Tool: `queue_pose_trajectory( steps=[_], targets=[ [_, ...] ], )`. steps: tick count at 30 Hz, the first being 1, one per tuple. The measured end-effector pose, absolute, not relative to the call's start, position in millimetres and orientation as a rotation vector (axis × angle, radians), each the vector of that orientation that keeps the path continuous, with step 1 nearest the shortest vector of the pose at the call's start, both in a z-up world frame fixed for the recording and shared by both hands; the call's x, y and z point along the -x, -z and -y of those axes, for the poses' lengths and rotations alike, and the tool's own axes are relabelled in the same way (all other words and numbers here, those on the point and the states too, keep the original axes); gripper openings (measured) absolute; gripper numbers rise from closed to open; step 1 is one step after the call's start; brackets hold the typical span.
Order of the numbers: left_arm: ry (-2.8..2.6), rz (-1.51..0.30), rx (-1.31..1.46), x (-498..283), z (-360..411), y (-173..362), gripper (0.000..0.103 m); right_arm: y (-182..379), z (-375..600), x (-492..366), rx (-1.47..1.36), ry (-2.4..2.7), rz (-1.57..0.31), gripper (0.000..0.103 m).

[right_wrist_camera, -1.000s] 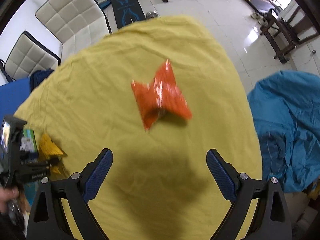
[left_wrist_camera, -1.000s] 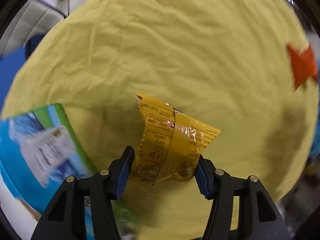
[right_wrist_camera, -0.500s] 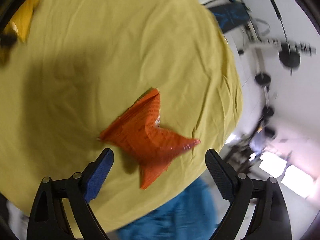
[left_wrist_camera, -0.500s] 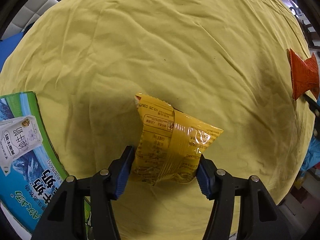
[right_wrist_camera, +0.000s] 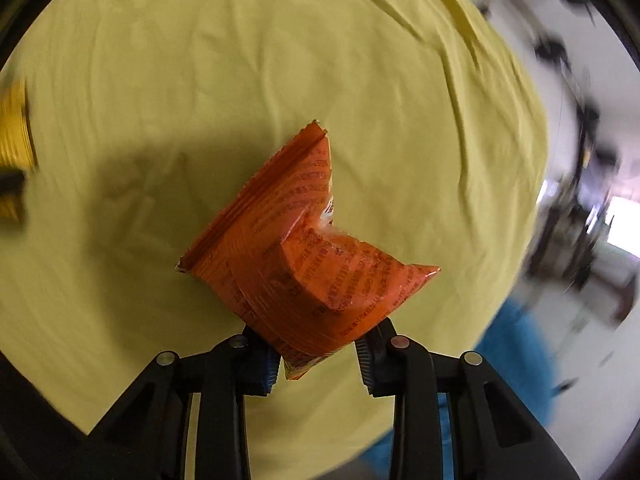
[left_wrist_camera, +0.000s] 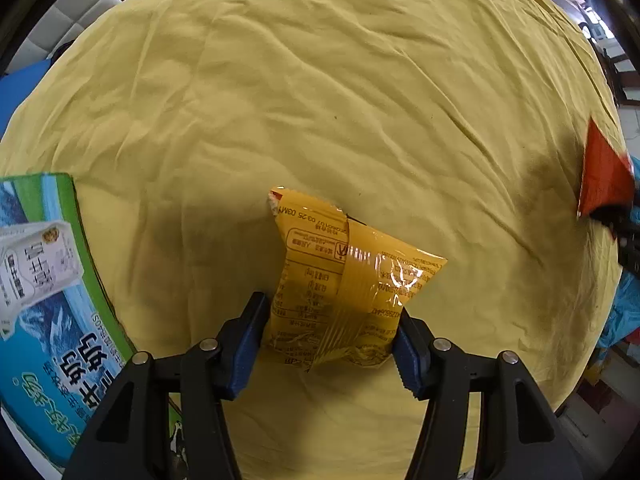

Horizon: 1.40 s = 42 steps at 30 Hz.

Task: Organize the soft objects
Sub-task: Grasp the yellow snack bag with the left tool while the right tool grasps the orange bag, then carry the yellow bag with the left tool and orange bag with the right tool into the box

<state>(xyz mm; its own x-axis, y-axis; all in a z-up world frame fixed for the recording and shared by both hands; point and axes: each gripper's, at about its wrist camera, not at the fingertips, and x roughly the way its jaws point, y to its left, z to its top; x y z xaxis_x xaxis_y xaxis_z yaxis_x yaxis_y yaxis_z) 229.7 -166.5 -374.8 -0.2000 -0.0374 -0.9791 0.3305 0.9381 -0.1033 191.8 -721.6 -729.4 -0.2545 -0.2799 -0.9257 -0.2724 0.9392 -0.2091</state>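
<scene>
My left gripper (left_wrist_camera: 330, 336) is shut on a yellow snack packet (left_wrist_camera: 344, 284) and holds it over the yellow tablecloth (left_wrist_camera: 320, 100). My right gripper (right_wrist_camera: 316, 356) is shut on an orange snack packet (right_wrist_camera: 300, 256), which is crumpled between the blue pads. In the left wrist view the orange packet (left_wrist_camera: 602, 176) shows at the far right edge with the right gripper below it. In the right wrist view the yellow packet (right_wrist_camera: 14, 132) shows blurred at the far left edge.
A blue and green milk carton box (left_wrist_camera: 48, 304) lies at the left of the table. A blue fabric heap (right_wrist_camera: 516, 344) sits beyond the table's right edge. White padded chairs (left_wrist_camera: 80, 12) stand past the far left edge.
My right gripper has swung around, come down on the orange packet and shut on it. My left gripper still holds the yellow packet, and the carton box has come further into view at left.
</scene>
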Motion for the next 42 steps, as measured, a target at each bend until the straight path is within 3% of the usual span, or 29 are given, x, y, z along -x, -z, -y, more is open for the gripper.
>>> queue_pose_trajectory(
  steps=[8, 11, 12, 15, 24, 32, 42],
  targets=[
    [0.329, -1.733, -0.211, -220, 158, 377, 0.057, 728, 756, -153, -0.308, 0.159, -1.88, 0.033],
    [0.326, -1.74, -0.206, -218, 155, 381, 0.058, 727, 762, -147, -0.409, 0.177, -1.821, 0.035],
    [0.327, -1.738, -0.205, -217, 155, 383, 0.058, 726, 763, -147, -0.419, 0.174, -1.804, 0.041],
    [0.338, -1.744, -0.21, -215, 156, 385, 0.064, 718, 763, -142, -0.419, 0.169, -1.771, 0.075],
    [0.32, -1.718, -0.167, -202, 152, 378, 0.06, 669, 722, -147, 0.114, 0.126, -1.705, 0.076],
    [0.316, -1.7, -0.152, -205, 160, 368, 0.059, 677, 664, -203, 0.378, 0.026, -1.704, 0.076],
    [0.309, -1.705, -0.132, -209, 157, 376, 0.059, 715, 688, -213, 0.119, 0.075, -1.82, 0.068]
  ],
)
